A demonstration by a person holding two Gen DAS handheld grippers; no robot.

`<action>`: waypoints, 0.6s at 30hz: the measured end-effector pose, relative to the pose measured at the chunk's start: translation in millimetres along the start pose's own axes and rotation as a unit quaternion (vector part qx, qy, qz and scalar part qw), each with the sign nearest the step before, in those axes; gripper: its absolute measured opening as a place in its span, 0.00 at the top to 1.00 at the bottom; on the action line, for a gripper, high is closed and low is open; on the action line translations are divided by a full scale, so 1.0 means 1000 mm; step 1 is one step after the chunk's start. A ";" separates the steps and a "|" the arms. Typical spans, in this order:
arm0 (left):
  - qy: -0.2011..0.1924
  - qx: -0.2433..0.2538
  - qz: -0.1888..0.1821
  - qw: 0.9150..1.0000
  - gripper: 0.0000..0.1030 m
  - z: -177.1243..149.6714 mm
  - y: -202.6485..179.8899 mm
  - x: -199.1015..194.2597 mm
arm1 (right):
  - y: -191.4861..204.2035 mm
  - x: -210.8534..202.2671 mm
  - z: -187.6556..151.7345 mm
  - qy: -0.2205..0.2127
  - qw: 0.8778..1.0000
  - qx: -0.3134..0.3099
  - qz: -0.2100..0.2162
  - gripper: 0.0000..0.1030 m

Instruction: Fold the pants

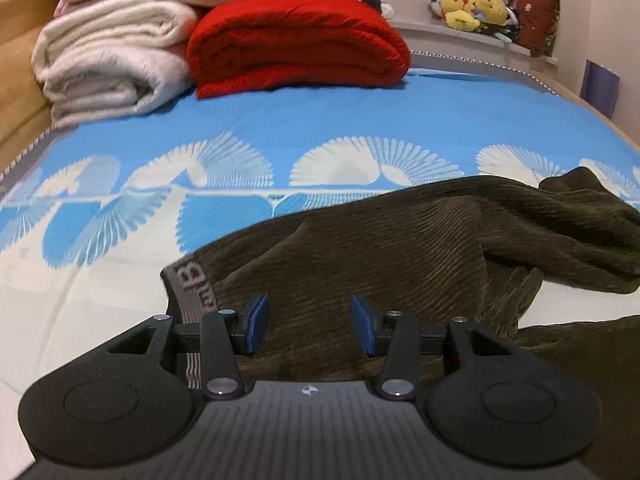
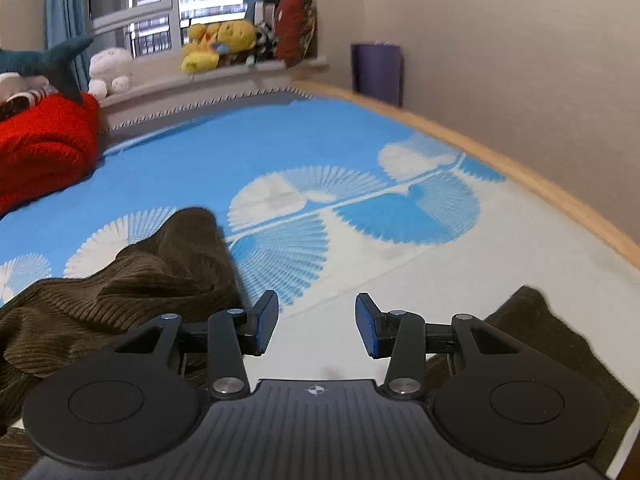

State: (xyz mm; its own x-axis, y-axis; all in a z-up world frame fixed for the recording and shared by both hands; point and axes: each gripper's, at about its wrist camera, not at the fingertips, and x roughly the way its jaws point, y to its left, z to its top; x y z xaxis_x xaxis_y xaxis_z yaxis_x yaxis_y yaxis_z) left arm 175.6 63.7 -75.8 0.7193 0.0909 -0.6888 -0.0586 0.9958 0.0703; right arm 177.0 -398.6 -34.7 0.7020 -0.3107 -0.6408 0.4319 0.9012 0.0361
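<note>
Corduroy-ribbed dark brown pants (image 1: 400, 248) lie rumpled on the bed (image 1: 328, 120), spreading ahead of and under the left gripper (image 1: 309, 322), whose jaws stand apart over the cloth just right of the grey waistband (image 1: 192, 284). The right gripper (image 2: 317, 326), jaws also apart and holding nothing, hangs over bare sheet with pants to both sides. Closing there could catch sheet instead of cloth, and a bunched pinch could fold crookedly; the waistband lettering shows a "B", the rest unreadable.

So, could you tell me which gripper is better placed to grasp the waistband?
Left gripper: open, directly over the brown corduroy pants beside the grey waistband. Right gripper faces bare sheet.
</note>
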 end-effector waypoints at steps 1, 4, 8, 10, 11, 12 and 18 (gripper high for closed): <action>-0.005 0.005 0.003 1.000 0.51 0.001 -0.004 0.001 | 0.004 0.001 -0.003 0.004 1.000 -0.002 0.004 0.57; -0.005 0.008 -0.001 1.000 0.51 0.005 -0.015 0.006 | 0.014 0.012 -0.009 0.015 1.000 -0.007 0.008 0.57; 0.003 0.009 -0.011 1.000 0.51 0.010 -0.031 0.014 | 0.022 0.025 -0.006 0.028 1.000 0.009 0.008 0.57; 0.005 0.021 -0.023 0.999 0.51 0.014 -0.042 0.016 | 0.024 0.029 -0.003 0.031 0.999 0.026 0.013 0.57; 0.003 0.024 -0.033 0.999 0.51 0.016 -0.046 0.016 | 0.023 0.032 -0.002 0.034 0.999 0.037 0.018 0.57; 0.003 0.026 -0.037 0.999 0.51 0.017 -0.049 0.016 | 0.022 0.036 0.000 0.040 0.997 0.052 0.028 0.57; 0.035 0.011 -0.062 0.997 0.76 0.020 -0.062 0.036 | 0.016 0.048 0.001 0.042 0.992 0.112 0.040 0.85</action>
State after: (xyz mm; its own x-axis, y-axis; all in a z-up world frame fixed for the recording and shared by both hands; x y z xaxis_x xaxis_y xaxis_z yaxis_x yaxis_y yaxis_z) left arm 219.0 4.9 -90.0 0.6698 -0.0309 -0.7419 0.0430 0.9991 -0.0028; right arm 218.1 -398.9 -63.8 0.6936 -0.2059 -0.6903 0.4979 0.8295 0.2529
